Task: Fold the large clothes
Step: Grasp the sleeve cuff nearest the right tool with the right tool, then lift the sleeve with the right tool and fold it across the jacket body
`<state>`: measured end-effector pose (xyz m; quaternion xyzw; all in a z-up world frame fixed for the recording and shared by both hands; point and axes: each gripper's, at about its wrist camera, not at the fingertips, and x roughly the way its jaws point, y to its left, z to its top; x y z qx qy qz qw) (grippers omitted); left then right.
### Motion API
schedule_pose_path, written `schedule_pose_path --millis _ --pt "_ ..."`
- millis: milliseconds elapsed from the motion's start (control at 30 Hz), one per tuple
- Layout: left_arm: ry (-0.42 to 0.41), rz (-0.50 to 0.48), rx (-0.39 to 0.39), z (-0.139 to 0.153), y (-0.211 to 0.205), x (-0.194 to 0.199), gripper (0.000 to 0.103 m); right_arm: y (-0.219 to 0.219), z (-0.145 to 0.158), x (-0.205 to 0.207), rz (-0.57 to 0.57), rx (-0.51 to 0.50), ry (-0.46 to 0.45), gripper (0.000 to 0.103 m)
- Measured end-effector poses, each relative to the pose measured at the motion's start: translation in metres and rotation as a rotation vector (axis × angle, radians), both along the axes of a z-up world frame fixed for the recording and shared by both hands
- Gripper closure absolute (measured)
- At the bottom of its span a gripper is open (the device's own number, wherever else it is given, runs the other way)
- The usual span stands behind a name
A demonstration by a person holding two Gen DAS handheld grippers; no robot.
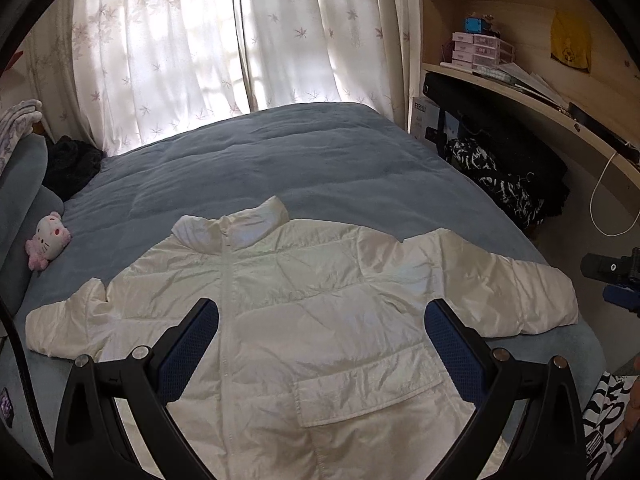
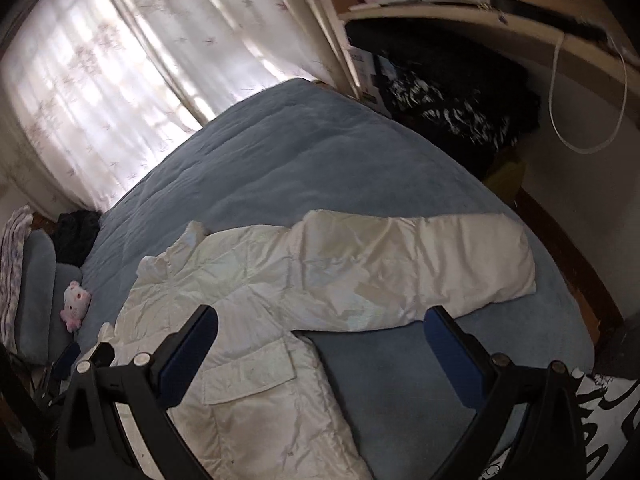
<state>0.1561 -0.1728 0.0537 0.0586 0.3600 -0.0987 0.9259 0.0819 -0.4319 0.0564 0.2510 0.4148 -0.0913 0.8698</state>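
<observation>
A white quilted puffer jacket [image 1: 304,304] lies front-up and zipped on the blue bed [image 1: 280,160], both sleeves spread out sideways and the collar pointing toward the window. My left gripper [image 1: 320,312] hovers open above the jacket's chest, nothing between its fingers. In the right wrist view the same jacket [image 2: 280,292] shows its right sleeve [image 2: 420,264] stretched toward the bed's edge. My right gripper [image 2: 320,320] is open above the spot where the sleeve meets the body, holding nothing. The right gripper's body [image 1: 612,276] shows at the right edge of the left wrist view.
A pink plush toy [image 1: 46,240] lies by the grey pillows [image 1: 20,200] at the left. Dark clothes [image 1: 74,160] are heaped near the curtain [image 1: 240,40]. A wooden desk with shelves [image 1: 520,92] stands right of the bed, black-and-white fabric [image 1: 492,176] beneath it.
</observation>
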Motion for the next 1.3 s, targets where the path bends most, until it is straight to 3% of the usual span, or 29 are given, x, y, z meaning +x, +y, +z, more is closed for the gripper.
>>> schedule_pose_path --millis 267,533,667,767,833,867,900,933,967,1133,1300 --pt "0.057 -0.023 0.004 -0.065 -0.070 0.040 0.001 -0.111 -0.105 -0.004 -0.279 0.293 0.155 0.000" --pt "0.099 0.009 0.006 -0.119 -0.107 0.075 0.001 -0.163 -0.167 -0.011 -0.429 0.428 0.224 0.000" --pt "0.120 0.020 -0.005 -0.135 -0.115 0.087 0.001 -0.175 -0.189 -0.003 -0.487 0.471 0.207 0.000" --pt "0.124 0.006 -0.020 -0.138 -0.114 0.089 0.001 -0.177 -0.193 0.005 -0.517 0.437 0.169 0.001" --pt "0.118 -0.001 -0.024 -0.136 -0.113 0.087 0.001 -0.177 -0.192 0.010 -0.525 0.392 0.150 0.010" --pt "0.116 -0.003 -0.027 -0.135 -0.111 0.086 0.001 -0.175 -0.190 0.013 -0.527 0.355 0.147 0.033" --pt "0.114 -0.005 -0.034 -0.132 -0.108 0.085 0.001 -0.174 -0.189 0.015 -0.520 0.332 0.148 0.066" --pt "0.111 -0.008 -0.042 -0.128 -0.104 0.083 0.001 -0.173 -0.188 0.018 -0.499 0.333 0.135 0.079" --pt "0.104 -0.016 -0.053 -0.123 -0.099 0.080 0.001 -0.170 -0.181 0.020 -0.485 0.327 0.114 0.086" --pt "-0.009 -0.024 -0.087 -0.085 -0.062 0.059 0.001 -0.122 -0.092 0.027 -0.354 0.114 -0.084 0.086" --pt "-0.069 0.004 -0.125 -0.046 0.000 0.039 0.001 -0.026 0.005 0.032 -0.080 0.024 -0.306 0.085"
